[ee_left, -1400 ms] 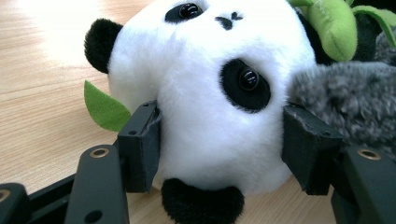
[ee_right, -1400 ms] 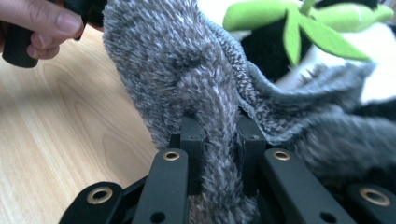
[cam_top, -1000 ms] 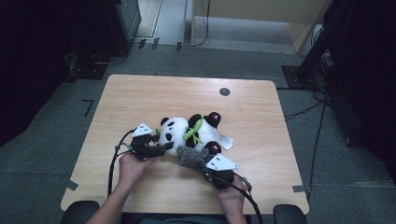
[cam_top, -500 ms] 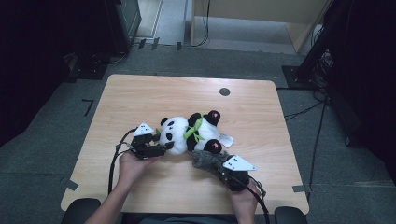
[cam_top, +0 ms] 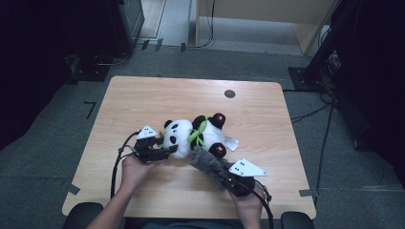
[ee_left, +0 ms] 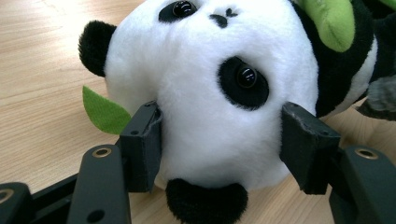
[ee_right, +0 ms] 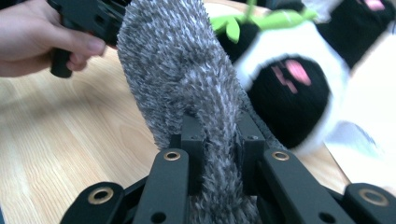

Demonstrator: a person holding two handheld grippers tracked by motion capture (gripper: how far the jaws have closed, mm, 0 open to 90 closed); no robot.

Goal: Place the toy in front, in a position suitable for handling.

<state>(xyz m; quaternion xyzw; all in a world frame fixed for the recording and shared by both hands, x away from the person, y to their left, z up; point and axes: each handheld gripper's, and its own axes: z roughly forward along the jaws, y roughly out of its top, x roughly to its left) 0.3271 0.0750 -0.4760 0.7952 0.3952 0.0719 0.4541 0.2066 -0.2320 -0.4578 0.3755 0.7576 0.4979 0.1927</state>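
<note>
The plush panda point(cam_top: 193, 136) lies on its back near the middle of the wooden table point(cam_top: 143, 100), toward the person's side. The left gripper point(ee_left: 219, 144) clamps the panda's white head between both jaws. The right gripper point(ee_right: 219, 140) is closed on a grey furry cloth point(ee_right: 187, 79) — its tip touches the panda's black foot. The far half of the table lies bare up to a dark round spot point(cam_top: 229, 93); the near edge sits close behind both hands.
</note>
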